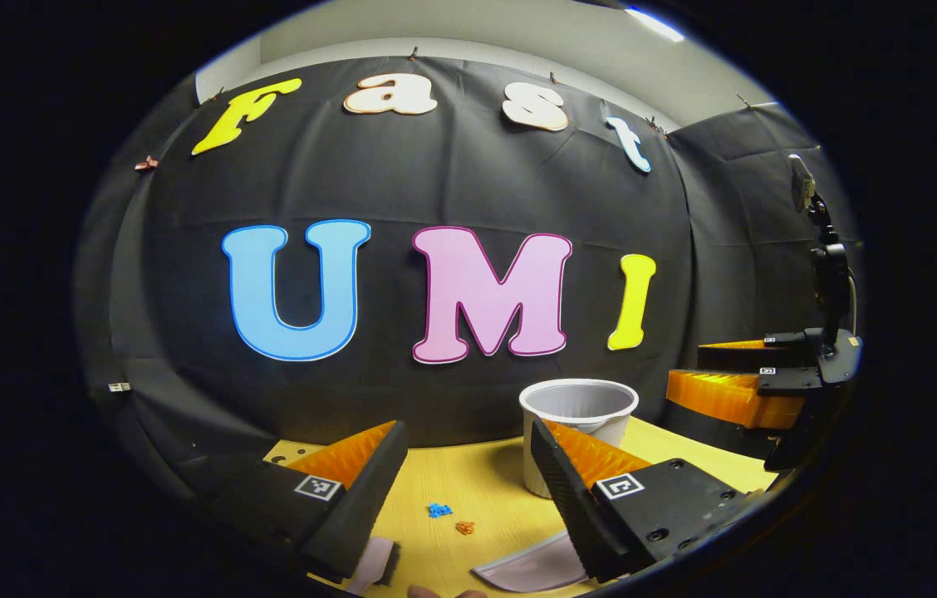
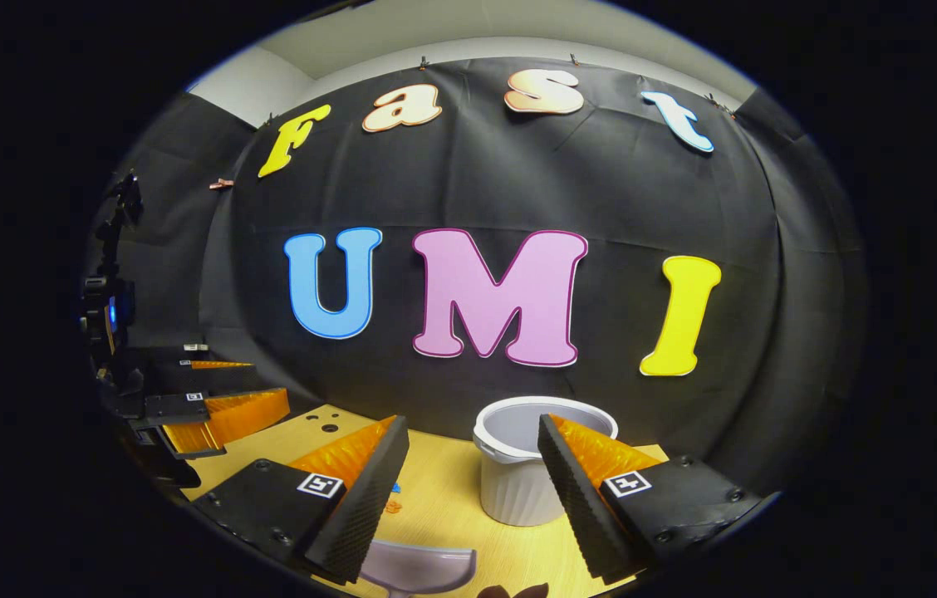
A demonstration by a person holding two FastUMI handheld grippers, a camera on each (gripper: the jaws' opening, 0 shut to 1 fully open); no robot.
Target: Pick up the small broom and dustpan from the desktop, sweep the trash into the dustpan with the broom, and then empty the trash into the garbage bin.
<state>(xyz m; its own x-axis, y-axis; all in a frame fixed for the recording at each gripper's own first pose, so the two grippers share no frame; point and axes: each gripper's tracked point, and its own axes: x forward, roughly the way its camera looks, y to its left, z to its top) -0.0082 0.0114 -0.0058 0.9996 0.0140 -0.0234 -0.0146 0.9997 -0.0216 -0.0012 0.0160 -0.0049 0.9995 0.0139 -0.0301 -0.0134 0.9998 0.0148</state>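
Above the worktop [image 1: 485, 490], both grippers hover wide open, empty: left gripper [image 1: 468, 490], right gripper [image 2: 468, 490]. Dustpan [image 2: 419, 567] lies at six o'clock, garbage bin [image 2: 518, 473] toward twelve, trash [image 1: 439, 510] between.

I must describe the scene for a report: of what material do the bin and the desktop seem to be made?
The bin looks like white moulded plastic, matte: it has a rolled rim and fine vertical ribs on its wall. The desktop looks like light wood or a wood-look laminate, smooth with a faint sheen; a straight grain pattern shows, but which of the two cannot be told.
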